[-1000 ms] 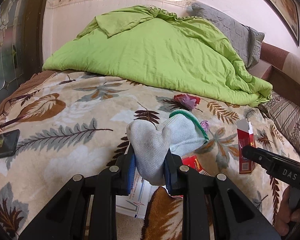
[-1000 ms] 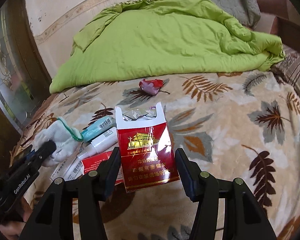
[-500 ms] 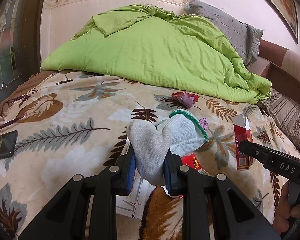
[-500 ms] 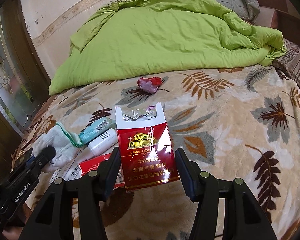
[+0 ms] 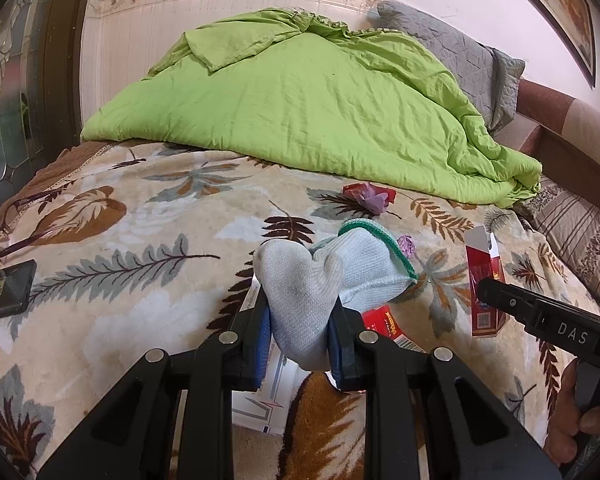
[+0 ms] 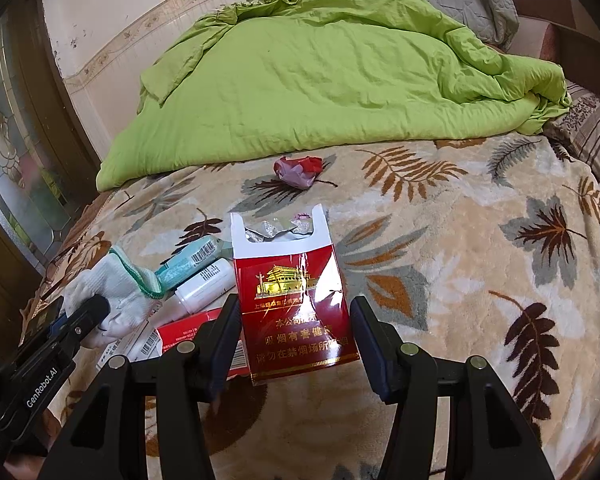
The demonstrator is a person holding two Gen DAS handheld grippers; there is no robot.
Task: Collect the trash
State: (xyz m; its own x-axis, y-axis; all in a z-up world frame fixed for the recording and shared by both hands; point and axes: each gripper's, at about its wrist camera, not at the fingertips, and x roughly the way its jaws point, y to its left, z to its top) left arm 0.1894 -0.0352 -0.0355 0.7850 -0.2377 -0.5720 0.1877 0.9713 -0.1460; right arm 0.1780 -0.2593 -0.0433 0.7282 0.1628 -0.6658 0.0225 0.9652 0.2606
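My left gripper [image 5: 300, 340] is clamped on a white knit glove [image 5: 320, 276] with a green cuff, held just above the leaf-print blanket [image 5: 140, 208]. Beneath it lie a white carton [image 5: 272, 392] and a red packet [image 5: 384, 320].

My right gripper [image 6: 296, 340] stands spread, its jaws either side of an upright red cigarette pack [image 6: 296, 300] with the torn top open; the left finger sits against the pack's edge, the right finger shows a small gap.

Beside the pack: a white tube [image 6: 204, 284] and a teal tube [image 6: 192, 256].

Further back on the blanket, a crumpled red-and-purple wrapper [image 6: 298, 170], near the heaped green duvet [image 6: 320, 80].

Dark phone [image 5: 6, 290] at far left edge of blanket.
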